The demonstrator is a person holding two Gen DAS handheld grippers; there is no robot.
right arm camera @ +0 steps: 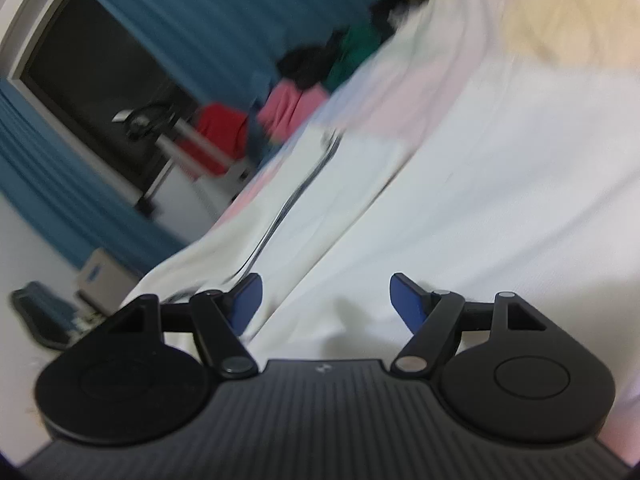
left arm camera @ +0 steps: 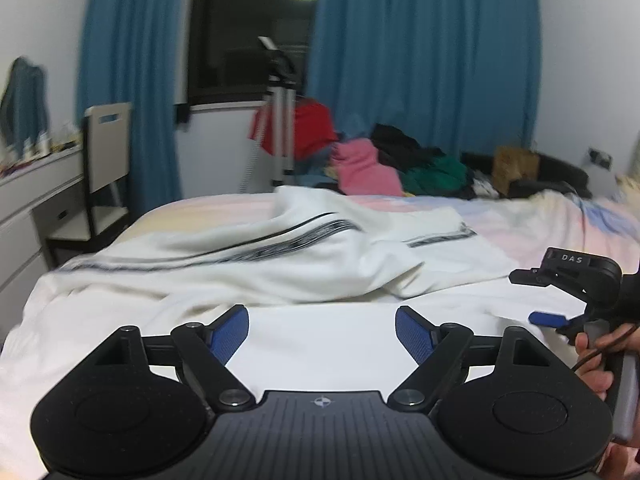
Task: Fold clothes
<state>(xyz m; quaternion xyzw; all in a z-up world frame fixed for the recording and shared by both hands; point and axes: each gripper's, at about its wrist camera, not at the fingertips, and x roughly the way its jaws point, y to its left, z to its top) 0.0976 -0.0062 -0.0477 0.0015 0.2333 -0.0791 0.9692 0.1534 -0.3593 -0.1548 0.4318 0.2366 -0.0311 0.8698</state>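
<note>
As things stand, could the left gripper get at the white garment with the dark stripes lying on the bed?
Probably yes. The left gripper is open and holds nothing, and the white garment with dark stripes lies spread on the bed right ahead of its fingers, with nothing between them. The right gripper sits off to the side.

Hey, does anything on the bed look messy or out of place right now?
Yes. The white garment with dark stripes lies rumpled and bunched across the bed, not flat. Behind it, a heap of unfolded clothes, pink, red, green and black, sits at the far edge. Nothing looks spilled or damaged.
</note>
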